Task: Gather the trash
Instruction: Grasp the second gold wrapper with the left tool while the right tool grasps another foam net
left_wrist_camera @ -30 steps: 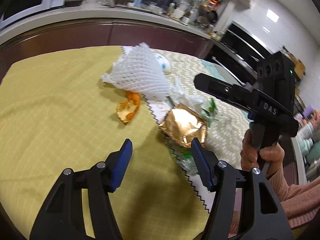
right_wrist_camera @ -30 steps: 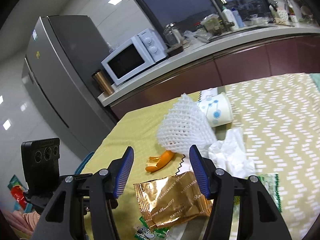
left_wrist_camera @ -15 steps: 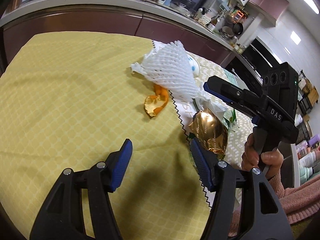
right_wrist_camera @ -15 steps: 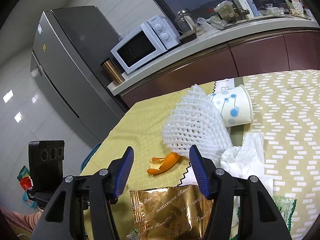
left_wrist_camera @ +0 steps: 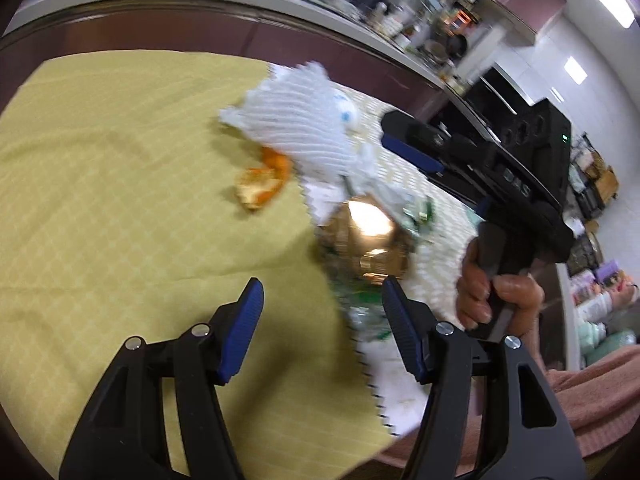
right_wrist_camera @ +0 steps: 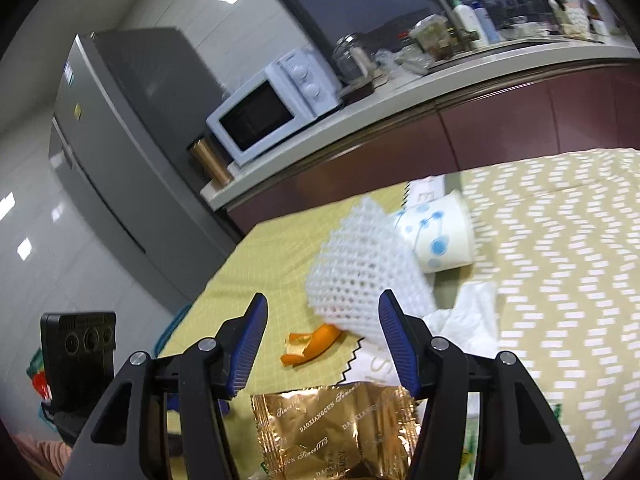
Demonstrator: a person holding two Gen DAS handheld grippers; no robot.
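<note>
Both grippers hang with jaws apart over the trash on the table, holding nothing.

I use the gold wrapper (right_wrist_camera: 340,428) as my landmark: my right gripper (right_wrist_camera: 322,340) sits just above it, jaws about half open and empty. Behind the wrapper lie the orange peel (right_wrist_camera: 310,344), the white foam net (right_wrist_camera: 360,276) and a paper cup (right_wrist_camera: 440,236) on its side; a tissue (right_wrist_camera: 464,320) lies to its right. My left gripper (left_wrist_camera: 320,312), likewise half open and empty, hangs left of the wrapper, though that view is blurred.

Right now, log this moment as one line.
left gripper: open, empty | right gripper: open, empty | gold wrapper, orange peel, foam net: on table
</note>
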